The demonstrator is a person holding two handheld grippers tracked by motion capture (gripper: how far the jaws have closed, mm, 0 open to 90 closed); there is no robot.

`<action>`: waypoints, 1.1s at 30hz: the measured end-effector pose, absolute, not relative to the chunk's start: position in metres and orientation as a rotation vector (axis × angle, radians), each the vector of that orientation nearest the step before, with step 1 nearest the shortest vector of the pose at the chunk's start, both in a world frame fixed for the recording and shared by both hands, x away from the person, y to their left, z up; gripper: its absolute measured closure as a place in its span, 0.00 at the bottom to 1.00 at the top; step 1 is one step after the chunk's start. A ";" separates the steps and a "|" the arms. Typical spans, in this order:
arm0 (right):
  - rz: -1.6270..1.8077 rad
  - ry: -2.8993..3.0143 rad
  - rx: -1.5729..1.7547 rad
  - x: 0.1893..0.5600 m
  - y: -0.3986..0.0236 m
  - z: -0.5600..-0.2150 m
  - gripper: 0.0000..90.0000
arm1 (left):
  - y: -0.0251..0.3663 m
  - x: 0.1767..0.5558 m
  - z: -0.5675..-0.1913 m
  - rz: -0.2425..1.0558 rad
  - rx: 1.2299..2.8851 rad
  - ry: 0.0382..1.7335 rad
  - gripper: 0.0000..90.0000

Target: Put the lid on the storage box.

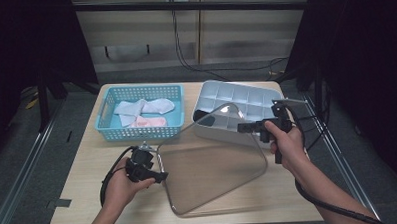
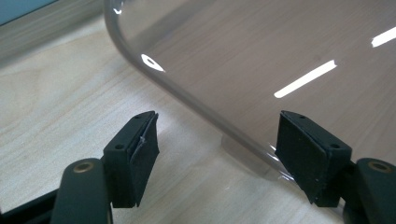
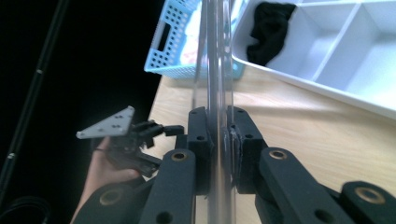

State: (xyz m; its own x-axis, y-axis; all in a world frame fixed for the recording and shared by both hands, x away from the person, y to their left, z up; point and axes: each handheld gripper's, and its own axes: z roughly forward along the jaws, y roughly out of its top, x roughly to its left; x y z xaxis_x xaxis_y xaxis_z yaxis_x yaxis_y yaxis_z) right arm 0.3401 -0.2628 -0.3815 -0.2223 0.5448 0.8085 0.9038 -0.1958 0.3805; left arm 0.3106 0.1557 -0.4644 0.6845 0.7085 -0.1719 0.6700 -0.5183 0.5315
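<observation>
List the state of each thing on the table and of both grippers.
Clear lid: off its box, tilted, right edge raised.
Right gripper: shut on the lid's edge.
Left gripper: open at the lid's left edge.
White divided box: uncovered, black cloth in one compartment.
Blue basket: holds folded socks.

No readable text, no labels, no brands, no numbers or signs showing on anything in view

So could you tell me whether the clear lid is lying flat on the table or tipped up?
Tipped up: the right gripper clamps the clear lid's far edge and lifts it, while its near edge rests on the table.
</observation>
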 end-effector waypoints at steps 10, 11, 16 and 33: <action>-1.460 -1.728 -1.697 0.350 -0.263 -0.345 0.90 | 0.156 0.312 -0.466 0.045 2.309 1.043 0.29; -1.470 -1.723 -1.699 0.351 -0.264 -0.343 0.90 | 0.157 0.313 -0.466 0.041 2.313 1.046 0.28; -1.481 -1.712 -1.701 0.355 -0.264 -0.333 0.90 | 0.159 0.314 -0.468 0.016 2.321 1.041 0.26; -1.493 -1.806 -1.699 0.344 -0.272 -0.301 0.90 | 0.158 0.312 -0.471 -0.006 2.335 1.076 0.25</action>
